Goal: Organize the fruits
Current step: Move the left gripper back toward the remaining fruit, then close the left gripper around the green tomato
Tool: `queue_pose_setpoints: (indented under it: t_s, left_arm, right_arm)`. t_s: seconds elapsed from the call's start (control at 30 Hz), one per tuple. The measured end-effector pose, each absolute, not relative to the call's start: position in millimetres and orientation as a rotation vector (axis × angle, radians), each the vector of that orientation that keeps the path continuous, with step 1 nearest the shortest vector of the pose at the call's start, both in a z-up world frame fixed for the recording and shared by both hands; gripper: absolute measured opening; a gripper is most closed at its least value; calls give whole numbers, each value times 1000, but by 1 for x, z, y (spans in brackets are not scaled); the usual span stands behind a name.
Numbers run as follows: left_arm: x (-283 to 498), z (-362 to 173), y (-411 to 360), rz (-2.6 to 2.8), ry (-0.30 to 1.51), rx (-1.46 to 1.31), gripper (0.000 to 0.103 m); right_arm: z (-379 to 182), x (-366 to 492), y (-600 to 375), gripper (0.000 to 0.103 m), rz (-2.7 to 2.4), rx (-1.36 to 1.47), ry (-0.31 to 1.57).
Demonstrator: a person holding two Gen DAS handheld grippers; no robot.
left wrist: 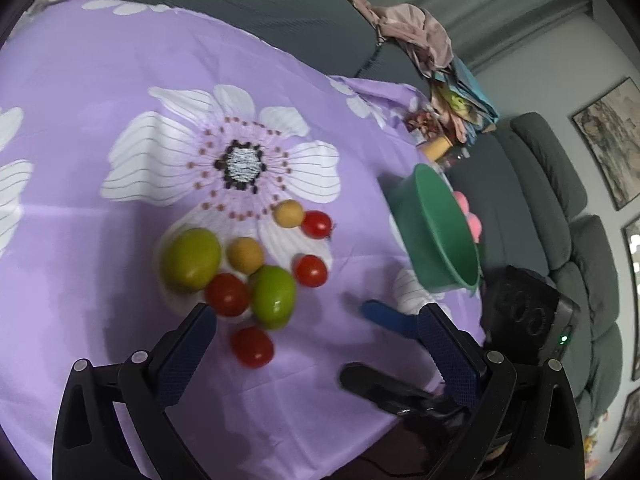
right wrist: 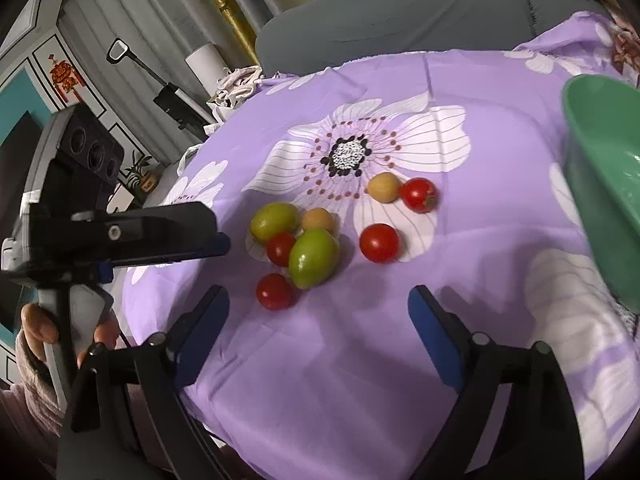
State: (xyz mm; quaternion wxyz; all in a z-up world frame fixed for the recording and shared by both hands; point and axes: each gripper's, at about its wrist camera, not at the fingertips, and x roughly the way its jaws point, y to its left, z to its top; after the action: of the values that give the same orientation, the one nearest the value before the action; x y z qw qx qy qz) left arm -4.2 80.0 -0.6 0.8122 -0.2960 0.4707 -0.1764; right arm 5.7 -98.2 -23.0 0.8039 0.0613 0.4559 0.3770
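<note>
Barely started: all eight fruits sit loose on the surface, left of the green bowl; none visibly inside. Left gripper and right gripper hover nearside of the pile, fingers wide, nothing held. All sorting remains.

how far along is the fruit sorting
Barely started. All eight fruits lie on the cloth: four tomatoes, two green fruits, two tan ones. In hand: nothing; left gripper and right gripper are open and empty. The green bowl shows no fruit.
</note>
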Motion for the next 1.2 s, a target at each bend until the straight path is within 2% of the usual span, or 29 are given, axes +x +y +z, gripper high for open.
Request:
queue_pose_setpoints:
  t_s: [0.03, 0.1, 0.37, 0.47, 0.6, 0.77, 0.97, 1.2]
  left_arm:
    - [-3, -2, 80, -371, 1011, -635, 96]
    - [0, -6, 78, -371, 1027, -651, 80]
    - [4, -15, 71, -387, 1087, -660, 79]
    - [9, -20, 67, -393, 1121, -656, 79]
    - [18, -27, 67, -380, 1157, -655, 71]
    - [24, -30, 68, -361, 1170, -634, 70]
    - [28, -39, 70, -350, 1191, -625, 52]
    - [27, -39, 73, -364, 1178, -629, 50]
  right_arm:
    - [-24, 8, -96, 88, 811, 140, 984]
    - [-27, 11, -93, 86, 821, 166, 999]
    - [-38, 17, -82, 79, 828, 167, 1048]
    - [-39, 21, -78, 73, 840, 165, 1055]
    - [-40, 27, -75, 69, 843, 172, 1066]
    - [-41, 37, -66, 63, 842, 170, 1088]
    - [-46, 44, -56, 55, 847, 132, 1115]
    - [-44, 44, -49, 46, 868, 84, 1118]
